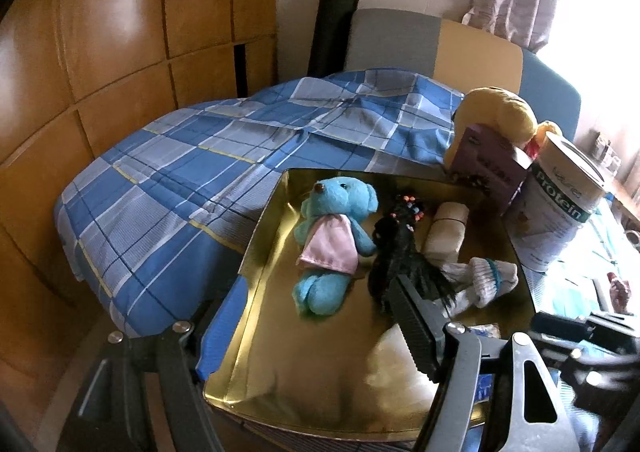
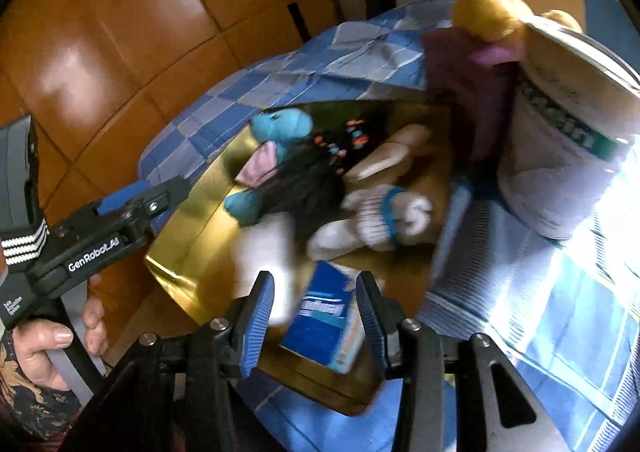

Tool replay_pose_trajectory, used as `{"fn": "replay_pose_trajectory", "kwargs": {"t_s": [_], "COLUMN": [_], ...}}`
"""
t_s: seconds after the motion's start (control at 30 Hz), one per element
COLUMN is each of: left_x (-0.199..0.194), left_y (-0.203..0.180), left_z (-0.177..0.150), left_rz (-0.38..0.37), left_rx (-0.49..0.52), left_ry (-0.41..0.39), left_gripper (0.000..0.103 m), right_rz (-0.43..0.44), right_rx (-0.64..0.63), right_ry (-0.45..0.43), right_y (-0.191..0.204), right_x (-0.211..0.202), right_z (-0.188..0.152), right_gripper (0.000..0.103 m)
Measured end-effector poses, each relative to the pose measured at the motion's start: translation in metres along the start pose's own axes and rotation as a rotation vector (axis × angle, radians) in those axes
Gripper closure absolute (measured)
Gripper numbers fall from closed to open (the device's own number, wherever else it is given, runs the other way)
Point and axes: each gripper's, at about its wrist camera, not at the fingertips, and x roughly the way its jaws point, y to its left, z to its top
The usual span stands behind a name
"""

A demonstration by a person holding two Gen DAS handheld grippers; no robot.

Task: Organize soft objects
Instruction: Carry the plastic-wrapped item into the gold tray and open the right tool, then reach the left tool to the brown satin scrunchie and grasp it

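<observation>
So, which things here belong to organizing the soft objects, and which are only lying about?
Belong to the job:
blue teddy
black wig
white socks
gold tray

Lying about:
protein canister
purple box
blue packet

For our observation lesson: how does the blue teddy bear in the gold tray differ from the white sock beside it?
The blue teddy bear is bright blue and wears a pink cloth; the white sock is ribbed white with a teal band. The bear lies stretched out; the sock is crumpled. Both are soft and lie in the gold tray.
</observation>
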Motion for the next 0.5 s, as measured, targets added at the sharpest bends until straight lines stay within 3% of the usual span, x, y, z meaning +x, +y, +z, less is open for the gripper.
{"fn": "replay_pose_trajectory", "kwargs": {"t_s": [0.5], "left_x": [-0.009], "left_y": [-0.028], "left_z": [-0.002], "left_rz": [-0.057], "left_rx": [0.068], "left_ry": [-0.008], "left_gripper": [0.029], "right_rz": [-0.24], "right_rx": [0.147], "right_ry": [-0.094], "right_y": [-0.096], "right_x": [-0.069], "right_z": [-0.01], "right_gripper": [0.06]}}
